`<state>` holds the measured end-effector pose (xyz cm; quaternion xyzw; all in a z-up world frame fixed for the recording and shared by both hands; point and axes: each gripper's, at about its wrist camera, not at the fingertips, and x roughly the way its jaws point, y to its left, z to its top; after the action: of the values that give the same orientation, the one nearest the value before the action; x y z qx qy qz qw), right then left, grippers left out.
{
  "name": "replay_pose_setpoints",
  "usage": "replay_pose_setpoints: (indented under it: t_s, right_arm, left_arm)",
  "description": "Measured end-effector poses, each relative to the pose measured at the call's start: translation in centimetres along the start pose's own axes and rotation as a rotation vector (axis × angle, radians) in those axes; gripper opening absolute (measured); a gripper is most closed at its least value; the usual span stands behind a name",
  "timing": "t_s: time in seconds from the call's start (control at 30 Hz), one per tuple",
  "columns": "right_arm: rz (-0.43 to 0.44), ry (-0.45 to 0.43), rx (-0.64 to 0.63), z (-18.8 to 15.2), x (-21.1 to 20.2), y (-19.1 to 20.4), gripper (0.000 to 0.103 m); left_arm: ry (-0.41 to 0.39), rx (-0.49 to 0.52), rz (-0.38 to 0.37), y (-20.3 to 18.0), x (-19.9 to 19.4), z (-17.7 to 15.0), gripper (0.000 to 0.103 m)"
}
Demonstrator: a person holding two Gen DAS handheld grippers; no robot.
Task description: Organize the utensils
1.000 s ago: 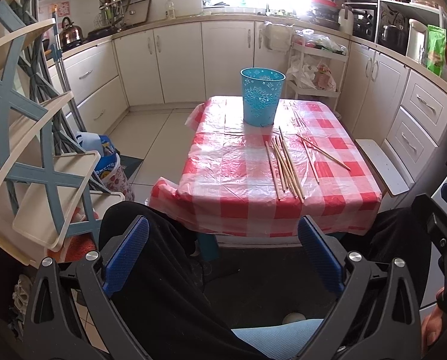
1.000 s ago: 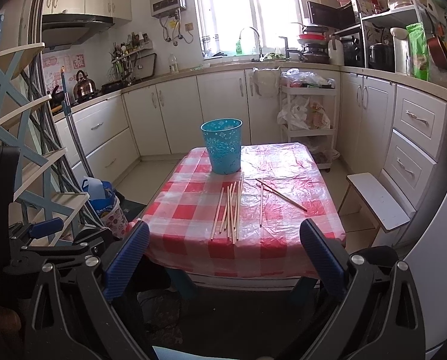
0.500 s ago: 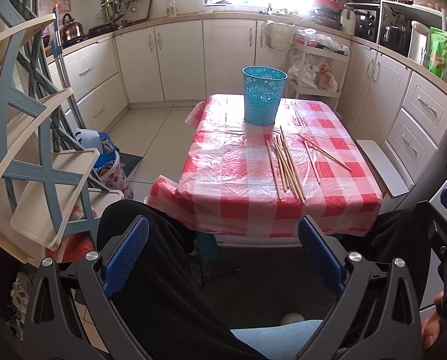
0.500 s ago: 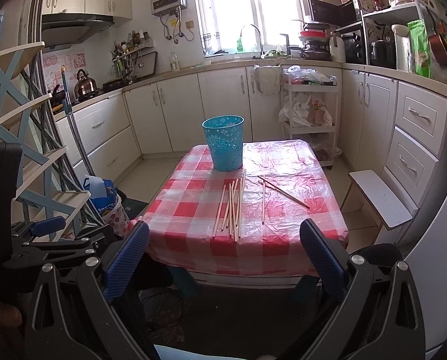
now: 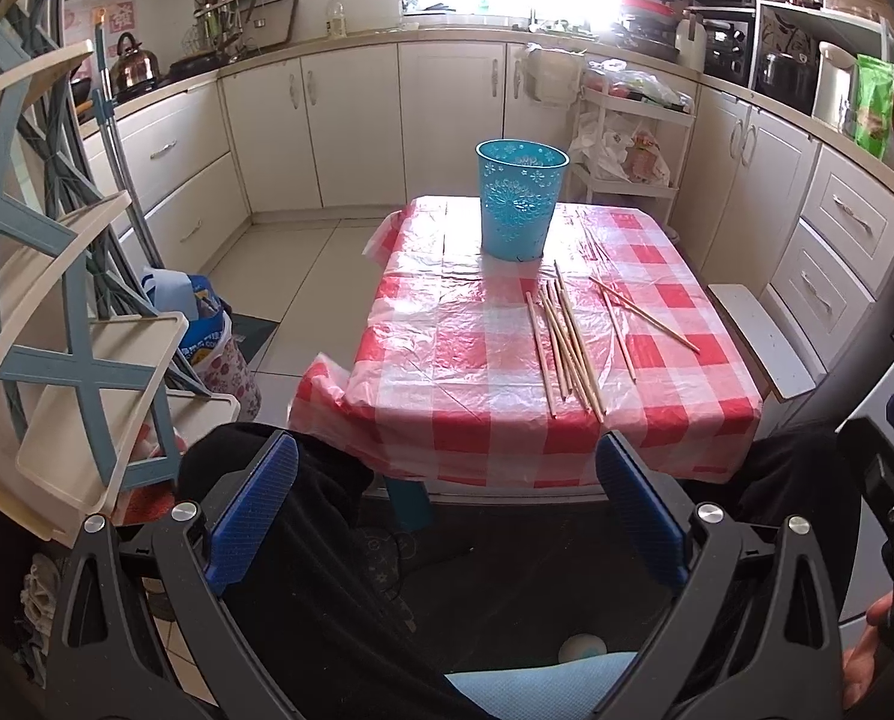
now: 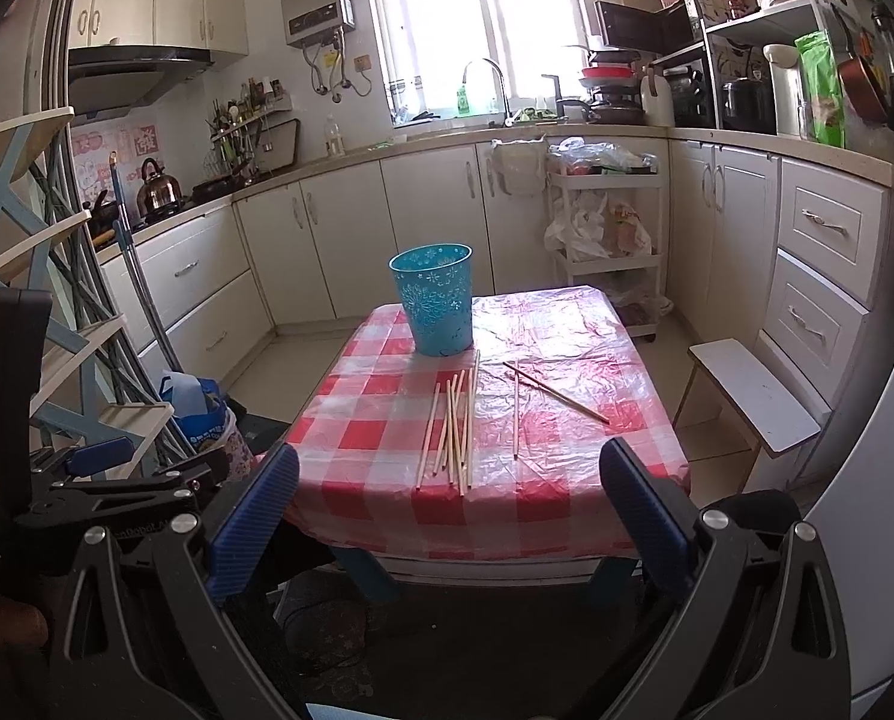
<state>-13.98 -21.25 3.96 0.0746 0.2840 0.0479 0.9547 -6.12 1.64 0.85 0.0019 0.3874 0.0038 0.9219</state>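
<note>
wooden chopsticks (image 6: 456, 426) lie loose on my table (image 6: 381, 420) before the blue bin (image 6: 435, 300). both my grippers, left (image 5: 447, 519) and right (image 6: 447, 519), hang wide and empty. nothing's begun; next i reach in and pinch 1 stick.

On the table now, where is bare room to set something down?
The near-left cloth of the table, left of the chopstick bundle and before the blue bin, is free. The far-right corner beyond the crossed pair is also bare. The right-centre is crowded with sticks.
</note>
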Motion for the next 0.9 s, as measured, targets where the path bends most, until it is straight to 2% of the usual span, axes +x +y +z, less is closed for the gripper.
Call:
replay_pose_setpoints:
  t_s: [0.27,0.9]
  right_arm:
    - [-0.013,0.051,0.005,0.4,3.2,-1.0,0.096]
    - [-0.01,0.037,-0.019,2.1,7.4,-2.9,0.096]
  left_arm:
    - [0.033,-0.032,0.008,0.6,3.2,1.3,0.096]
    - [0.072,-0.009,0.023,-1.1,7.3,2.9,0.096]
